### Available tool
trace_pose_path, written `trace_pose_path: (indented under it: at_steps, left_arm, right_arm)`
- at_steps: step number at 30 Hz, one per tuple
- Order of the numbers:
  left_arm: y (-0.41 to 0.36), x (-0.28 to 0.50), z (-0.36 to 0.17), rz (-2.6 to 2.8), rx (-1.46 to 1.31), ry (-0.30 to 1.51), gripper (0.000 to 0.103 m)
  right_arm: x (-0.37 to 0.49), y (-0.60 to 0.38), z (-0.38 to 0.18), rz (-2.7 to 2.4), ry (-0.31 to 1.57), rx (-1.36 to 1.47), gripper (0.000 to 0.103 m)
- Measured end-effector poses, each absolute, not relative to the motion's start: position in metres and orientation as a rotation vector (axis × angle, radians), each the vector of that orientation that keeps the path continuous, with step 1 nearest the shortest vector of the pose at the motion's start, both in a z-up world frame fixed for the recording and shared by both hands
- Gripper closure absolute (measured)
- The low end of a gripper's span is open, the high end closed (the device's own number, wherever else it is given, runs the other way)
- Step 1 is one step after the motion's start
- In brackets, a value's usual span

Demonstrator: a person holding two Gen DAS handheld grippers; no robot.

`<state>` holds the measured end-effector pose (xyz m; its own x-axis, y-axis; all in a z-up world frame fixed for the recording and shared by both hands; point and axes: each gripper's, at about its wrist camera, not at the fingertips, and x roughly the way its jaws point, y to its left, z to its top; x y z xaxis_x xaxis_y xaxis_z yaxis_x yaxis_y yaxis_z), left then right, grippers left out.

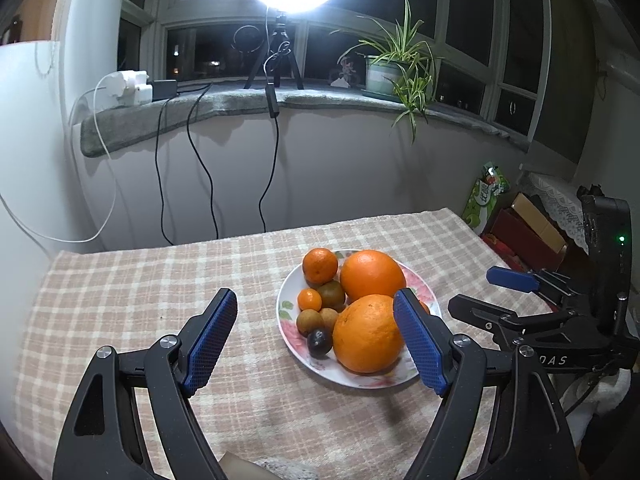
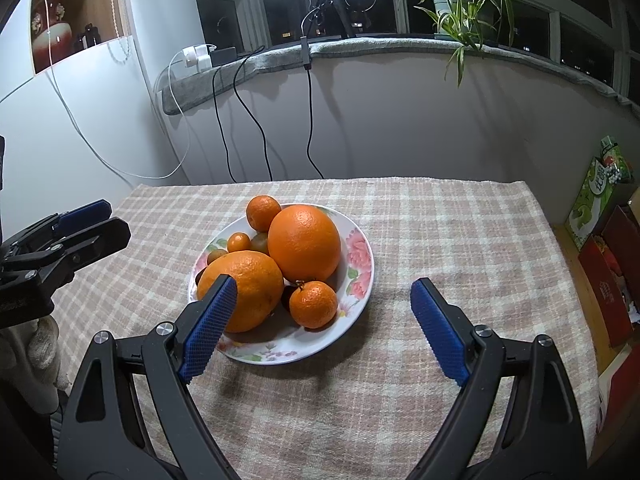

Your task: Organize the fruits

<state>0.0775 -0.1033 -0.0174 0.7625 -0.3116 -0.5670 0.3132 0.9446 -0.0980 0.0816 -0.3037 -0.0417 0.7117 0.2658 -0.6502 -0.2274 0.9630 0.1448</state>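
A white floral plate point(image 1: 418, 282) on the checked tablecloth holds two big oranges point(image 1: 372, 276) point(image 1: 366, 334), two mandarins point(image 1: 319, 266) point(image 1: 309, 299), small brown fruits point(image 1: 309, 322) and a dark one point(image 1: 319, 342). My left gripper point(image 1: 314, 296) hovers just short of the plate's near side, open, nothing between its blue pads. In the right wrist view the same plate point(image 2: 362, 240) shows both oranges point(image 2: 304, 242) point(image 2: 244, 288) and a stemmed mandarin point(image 2: 313, 304). My right gripper point(image 2: 323, 282) is open near the plate's near edge and holds nothing. Each gripper appears in the other's view point(image 1: 474, 290) point(image 2: 116, 220).
The tablecloth point(image 2: 460, 240) ends at the table's far and right edges. Red and green boxes point(image 2: 600, 280) stand past the right edge. Cables point(image 1: 200, 168) hang down the wall behind. A gloved hand point(image 2: 36, 344) holds the left gripper.
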Motion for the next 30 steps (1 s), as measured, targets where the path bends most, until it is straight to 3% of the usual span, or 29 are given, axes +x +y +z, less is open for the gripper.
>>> trace_pose_path:
  at_steps: [30]
  left_arm:
    - [-0.1032,0.0751,-0.017,-0.337,-0.002,0.615,0.022]
  right_arm:
    - [0.0825,-0.3055,-0.0496,0.262,0.751,0.077,0.012]
